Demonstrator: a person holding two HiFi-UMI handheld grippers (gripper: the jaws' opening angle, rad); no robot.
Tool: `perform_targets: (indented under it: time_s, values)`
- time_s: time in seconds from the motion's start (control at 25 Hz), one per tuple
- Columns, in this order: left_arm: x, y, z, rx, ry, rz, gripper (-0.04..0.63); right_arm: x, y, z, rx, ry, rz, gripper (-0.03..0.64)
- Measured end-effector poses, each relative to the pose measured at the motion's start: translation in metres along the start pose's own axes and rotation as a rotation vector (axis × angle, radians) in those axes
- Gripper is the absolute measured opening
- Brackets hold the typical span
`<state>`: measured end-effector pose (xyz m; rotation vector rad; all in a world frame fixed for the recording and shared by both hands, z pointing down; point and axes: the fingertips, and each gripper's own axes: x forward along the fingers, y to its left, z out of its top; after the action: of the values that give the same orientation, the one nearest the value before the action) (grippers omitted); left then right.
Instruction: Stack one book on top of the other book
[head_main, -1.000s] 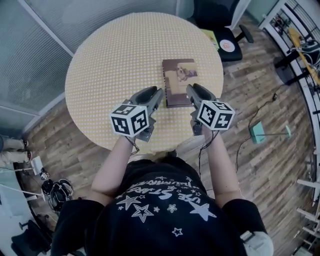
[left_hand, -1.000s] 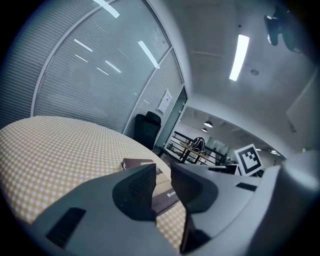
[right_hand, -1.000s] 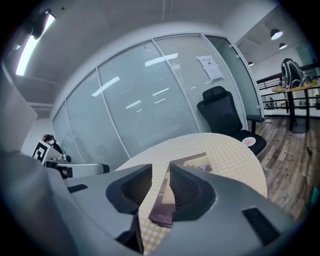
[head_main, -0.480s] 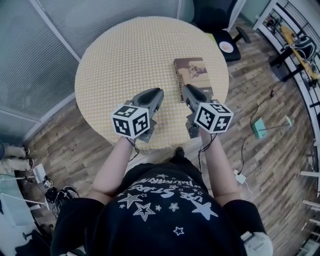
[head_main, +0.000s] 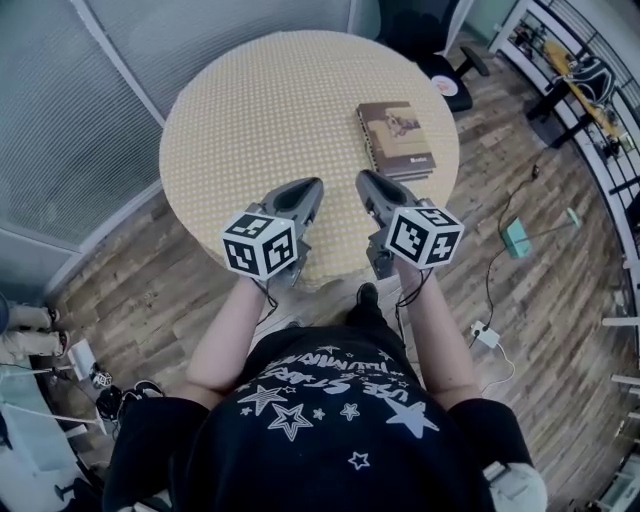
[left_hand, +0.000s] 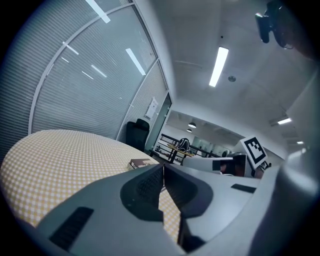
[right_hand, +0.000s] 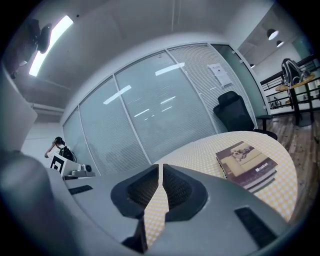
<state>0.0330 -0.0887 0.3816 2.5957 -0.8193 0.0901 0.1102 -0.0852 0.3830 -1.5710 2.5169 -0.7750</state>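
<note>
Two books (head_main: 397, 140) look already stacked at two o'clock on the counter (head_main: 260, 120), nothing left, while the left hand-held gripper (head_main: 308, 192) and right hand-held gripper (head_main: 368, 186) have just closed empty.

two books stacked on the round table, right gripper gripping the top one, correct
No: the right gripper grips nothing. The right gripper view shows its jaws have just been closing, empty, well clear of the books stacked on the table.

I see the books (head_main: 397, 139) stacked at the surface's (head_main: 260, 110) far right. My left hand-held gripper (head_main: 310, 186) and right hand-held gripper (head_main: 364, 179), whose empty jaws have just been closing, hover over its near edge.
</note>
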Motion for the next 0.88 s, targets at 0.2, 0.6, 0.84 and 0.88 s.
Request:
perform_targets:
  time_s: [0.2, 0.6, 0.84, 0.88]
  values:
    - [-0.032, 0.005, -0.006, -0.005, 0.003, -0.030, 0.008, -0.015, 0.032, -0.024, 0.016, 0.001, -0.029, 0.040]
    - [-0.079, 0.007, -0.025, -0.007, 0.057, -0.118, 0.008, -0.033, 0.077, -0.069, 0.075, -0.013, -0.120, 0.038]
    - [-0.082, -0.005, -0.034, 0.020, 0.094, -0.175, 0.008, -0.056, 0.083, -0.085, 0.091, -0.011, -0.174, 0.038]
    - [-0.081, -0.008, -0.034, 0.023, 0.091, -0.181, 0.008, -0.061, 0.081, -0.086, 0.090, -0.011, -0.180, 0.038]
